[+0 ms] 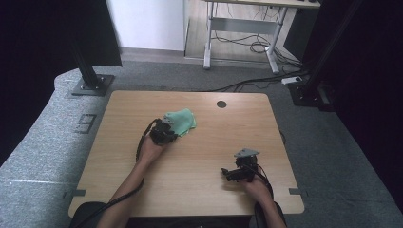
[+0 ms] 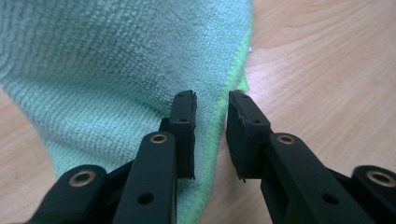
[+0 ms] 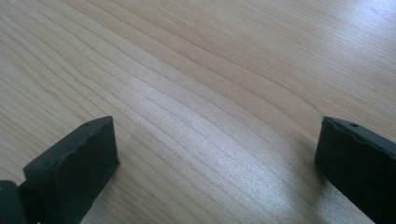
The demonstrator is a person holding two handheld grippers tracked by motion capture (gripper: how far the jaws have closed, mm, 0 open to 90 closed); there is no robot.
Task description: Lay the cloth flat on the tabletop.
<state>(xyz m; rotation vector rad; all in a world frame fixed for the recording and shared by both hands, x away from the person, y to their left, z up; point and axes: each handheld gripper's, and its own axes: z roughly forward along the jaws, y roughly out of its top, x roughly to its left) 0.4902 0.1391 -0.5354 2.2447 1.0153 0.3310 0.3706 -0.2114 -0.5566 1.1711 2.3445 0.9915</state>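
On the light wooden table (image 1: 204,190), the landmark for this report is the small round dark hole (image 1: 221,104) near the far edge. Left of that hole and slightly nearer the person lies the crumpled green microfibre cloth (image 1: 182,120), resting flat on the table surface. The left gripper (image 1: 167,132) sits at the cloth's near edge. In the left gripper view its jaws stand narrowly parted, straddling the cloth's bright green stitched hem (image 2: 215,122); they are not yet clenched on it, a gap showing on either side of the fabric. Judgement: the hem is being lined up between the jaws because a stitched border offers a firmer pinch than the loose pile.

Well to the right of the hole and much nearer the person, the right gripper (image 1: 231,174) hovers low over bare wood, apart from the cloth. Its jaws are spread wide and released, holding nothing. Judgement: it is parked in readiness while the left one secures the first corner.
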